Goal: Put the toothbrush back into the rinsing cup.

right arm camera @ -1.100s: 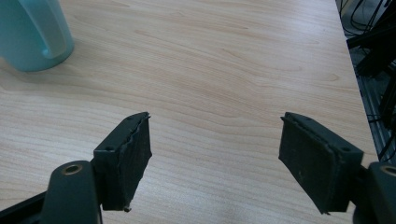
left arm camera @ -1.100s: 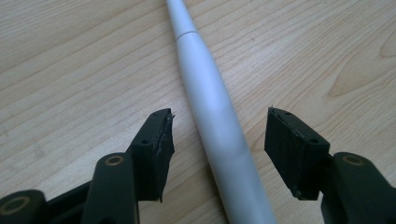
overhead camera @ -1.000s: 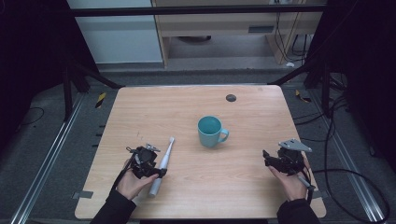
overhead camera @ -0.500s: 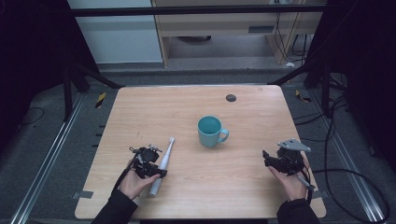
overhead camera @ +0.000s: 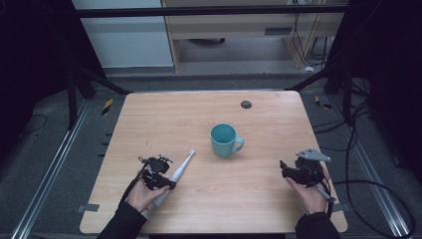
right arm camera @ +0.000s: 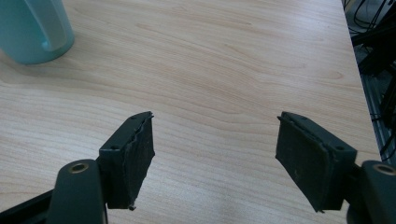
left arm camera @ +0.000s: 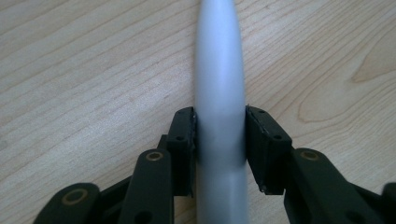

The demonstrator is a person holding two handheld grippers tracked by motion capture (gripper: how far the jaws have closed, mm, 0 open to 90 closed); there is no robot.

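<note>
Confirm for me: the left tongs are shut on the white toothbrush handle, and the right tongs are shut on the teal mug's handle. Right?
Not quite. The left tongs are indeed shut on the white toothbrush, but the right tongs are open and hold nothing. The right gripper view shows their jaws spread wide over bare wood, with the teal mug standing apart from them on the table.

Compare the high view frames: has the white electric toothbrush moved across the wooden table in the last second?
No. The white electric toothbrush keeps its place and slant relative to the teal ceramic mug, with the left gripper shut on its handle.
</note>
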